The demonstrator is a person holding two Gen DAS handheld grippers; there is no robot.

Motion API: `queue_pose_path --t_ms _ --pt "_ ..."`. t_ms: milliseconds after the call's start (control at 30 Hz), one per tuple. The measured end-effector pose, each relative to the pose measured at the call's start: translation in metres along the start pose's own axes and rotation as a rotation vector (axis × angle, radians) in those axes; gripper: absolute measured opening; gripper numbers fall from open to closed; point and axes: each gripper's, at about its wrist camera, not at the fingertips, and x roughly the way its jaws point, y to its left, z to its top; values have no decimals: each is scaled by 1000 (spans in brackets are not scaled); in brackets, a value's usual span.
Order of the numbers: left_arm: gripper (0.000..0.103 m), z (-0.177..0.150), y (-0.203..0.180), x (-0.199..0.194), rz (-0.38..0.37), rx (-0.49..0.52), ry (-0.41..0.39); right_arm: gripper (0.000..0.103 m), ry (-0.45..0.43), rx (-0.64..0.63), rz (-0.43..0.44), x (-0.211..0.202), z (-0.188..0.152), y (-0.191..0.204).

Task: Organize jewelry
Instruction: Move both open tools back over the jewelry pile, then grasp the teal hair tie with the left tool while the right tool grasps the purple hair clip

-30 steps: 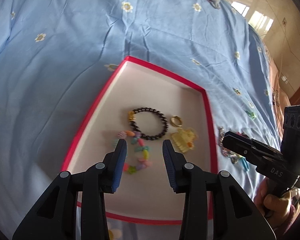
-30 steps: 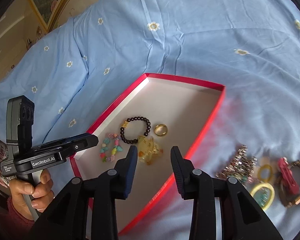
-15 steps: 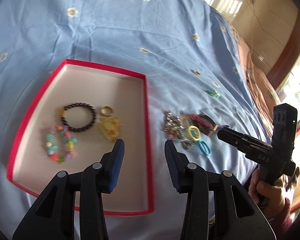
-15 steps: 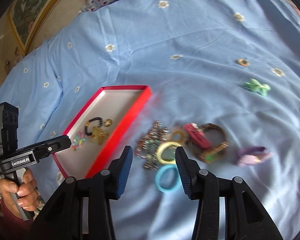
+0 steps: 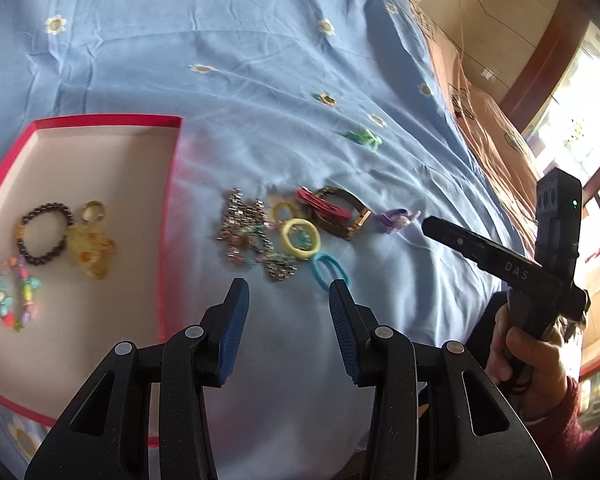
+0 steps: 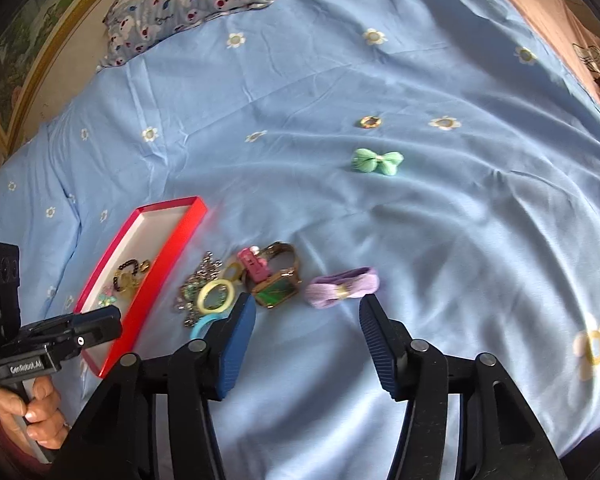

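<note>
In the left wrist view, the left gripper [image 5: 288, 300] hangs spread apart and empty above the blue bedsheet [image 5: 260, 60], just short of a pile of loose jewelry. The pile holds a silver chain [image 5: 244, 228], a yellow ring [image 5: 300, 239], a blue hair tie [image 5: 330, 272], a red clip [image 5: 318, 205] lying on a gold watch [image 5: 346, 216], and a purple bow [image 5: 396, 218] at its right end. To the left lies a red box [image 5: 104, 121]; inside it are a dark bead bracelet [image 5: 44, 234], a gold ring [image 5: 93, 211], an amber charm [image 5: 90, 254] and a colourful bead bracelet [image 5: 18, 296]. A green bow [image 5: 364, 138] sits farther off, apart from the pile. The right gripper [image 5: 426, 222] points at the purple bow.

In the right wrist view, the right gripper [image 6: 306, 306] is wide apart and holds nothing, its tips just in front of the purple bow [image 6: 342, 287] and the gold watch [image 6: 278, 294]. The yellow ring [image 6: 217, 297] and silver chain [image 6: 198, 280] lie to the left, beside the red box [image 6: 148, 280]. The green bow [image 6: 377, 161] rests well apart, farther up the bedsheet [image 6: 460, 220], near a pillow [image 6: 184, 0] at the top.
</note>
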Motion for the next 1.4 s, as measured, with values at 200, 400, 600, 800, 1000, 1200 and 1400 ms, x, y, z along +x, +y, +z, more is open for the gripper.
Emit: queue_pose_path --t_ms 200,400,600,800,1000,1200,1400 --pt "40 3 -19 28 -24 21 52 57 7 24 -15 3 1 -15" --pt "39 7 -25 54 -3 31 92 61 26 9 -26 15 5 -19" --pt "4 5 -28 69 3 64 115 43 47 -5 -55 33 7 -25" --pt "2 4 -27 61 -1 68 95 0 42 -3 -65 34 6 -30" --pt "2 7 -24 44 -13 63 57 0 3 -31 -57 18 9 -19" --pt "2 5 -17 34 -10 39 40 70 -33 62 -5 8 15 -27" --pt "2 3 -12 29 -6 30 36 60 -14 66 -34 27 19 -24"
